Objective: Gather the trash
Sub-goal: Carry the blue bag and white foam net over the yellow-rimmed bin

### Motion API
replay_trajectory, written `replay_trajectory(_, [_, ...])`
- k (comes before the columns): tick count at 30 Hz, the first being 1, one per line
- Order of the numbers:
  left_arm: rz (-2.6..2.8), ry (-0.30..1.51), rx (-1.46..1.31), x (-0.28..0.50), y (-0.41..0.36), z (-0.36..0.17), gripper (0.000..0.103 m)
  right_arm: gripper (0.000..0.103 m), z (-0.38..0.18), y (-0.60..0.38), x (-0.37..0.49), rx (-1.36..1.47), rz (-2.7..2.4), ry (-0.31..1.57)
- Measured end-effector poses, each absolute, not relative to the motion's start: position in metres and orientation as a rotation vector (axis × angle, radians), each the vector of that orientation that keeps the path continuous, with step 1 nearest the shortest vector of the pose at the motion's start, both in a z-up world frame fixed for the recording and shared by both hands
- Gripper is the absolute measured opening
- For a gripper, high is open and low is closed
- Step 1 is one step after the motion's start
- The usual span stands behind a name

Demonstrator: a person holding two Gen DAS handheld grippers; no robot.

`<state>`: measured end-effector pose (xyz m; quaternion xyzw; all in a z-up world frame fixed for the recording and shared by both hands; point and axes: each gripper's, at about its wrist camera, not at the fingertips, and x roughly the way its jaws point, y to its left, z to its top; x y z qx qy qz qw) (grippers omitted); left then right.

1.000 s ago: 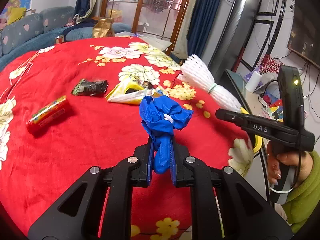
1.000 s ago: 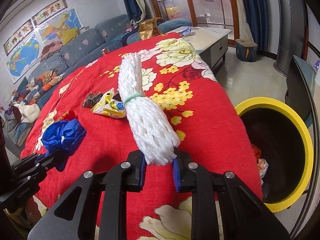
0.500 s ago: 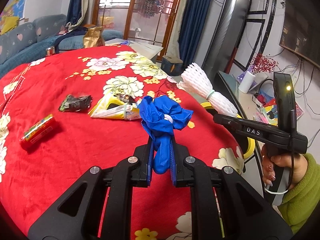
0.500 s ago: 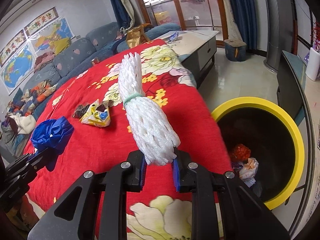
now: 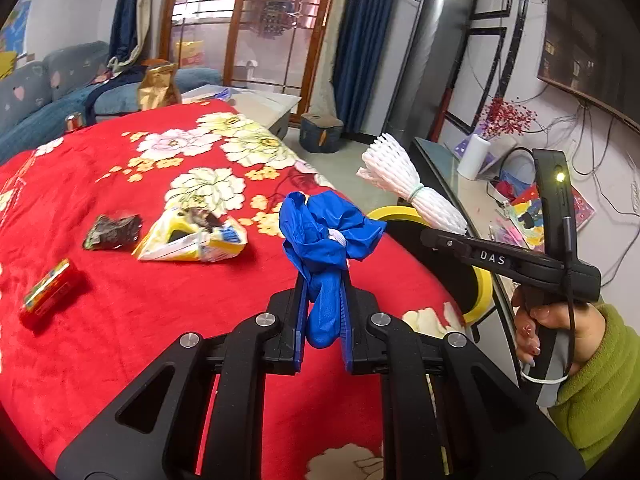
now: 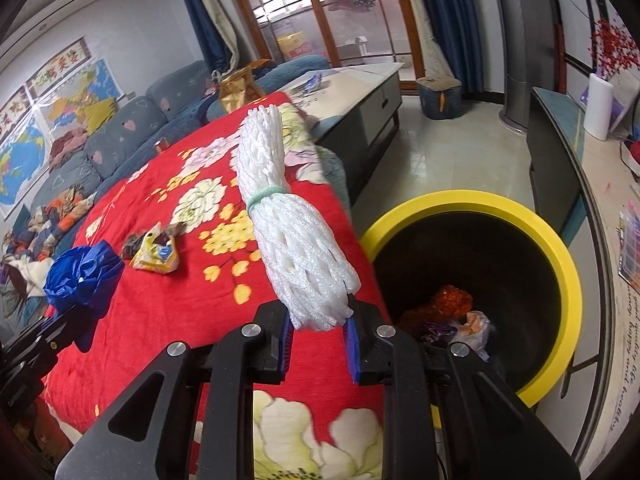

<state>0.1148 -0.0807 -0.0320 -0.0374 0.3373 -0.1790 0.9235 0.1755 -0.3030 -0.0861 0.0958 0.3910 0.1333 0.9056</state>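
Left claw closed on blue bag, right claw closed on white foam net, yellow bin just right of it, wrappers ahead on red table

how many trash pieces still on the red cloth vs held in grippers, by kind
On the cloth:
dark crumpled wrapper: 1
yellow-white snack bag: 1
red candy tube: 1
Held:
blue plastic bag in left gripper: 1
white foam net bundle in right gripper: 1
Total: 5

red floral blanket | grey sofa | wall maps | paper roll | blue curtains
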Motion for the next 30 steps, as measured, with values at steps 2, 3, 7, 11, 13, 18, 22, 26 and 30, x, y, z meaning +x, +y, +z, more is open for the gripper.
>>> replay_trajectory(2, [-0.376,0.693,-0.071,0.116,-0.086,-0.032,0.009,0.020,-0.087,-0.309,0.175,0.205,0.264,0.806])
replay_trajectory(3, [-0.382,0.693,-0.067,0.118,-0.089,-0.031,0.009,0.020,-0.087,-0.313,0.176,0.208,0.257,0.806])
replay_trajectory(7, [-0.406,0.688,-0.051,0.120,-0.100,-0.029,0.009,0.020,-0.088,-0.324,0.176,0.223,0.232,0.803])
replay_trajectory(11, [-0.427,0.684,-0.036,0.124,-0.111,-0.028,0.009,0.020,-0.089,-0.334,0.174,0.237,0.211,0.801])
replay_trajectory(13, [-0.438,0.683,-0.029,0.124,-0.116,-0.028,0.009,0.020,-0.090,-0.339,0.174,0.244,0.199,0.800])
replay_trajectory(18, [-0.472,0.688,-0.007,0.126,-0.133,-0.030,0.009,0.020,-0.093,-0.354,0.175,0.263,0.167,0.800])
replay_trajectory(22, [-0.493,0.685,0.009,0.128,-0.145,-0.029,0.009,0.020,-0.096,-0.364,0.175,0.279,0.140,0.800])
replay_trajectory(26, [-0.507,0.685,0.020,0.132,-0.156,-0.029,0.009,0.020,-0.098,-0.373,0.175,0.295,0.120,0.800])
replay_trajectory(30, [-0.520,0.686,0.027,0.134,-0.165,-0.031,0.009,0.020,-0.101,-0.384,0.174,0.310,0.101,0.802])
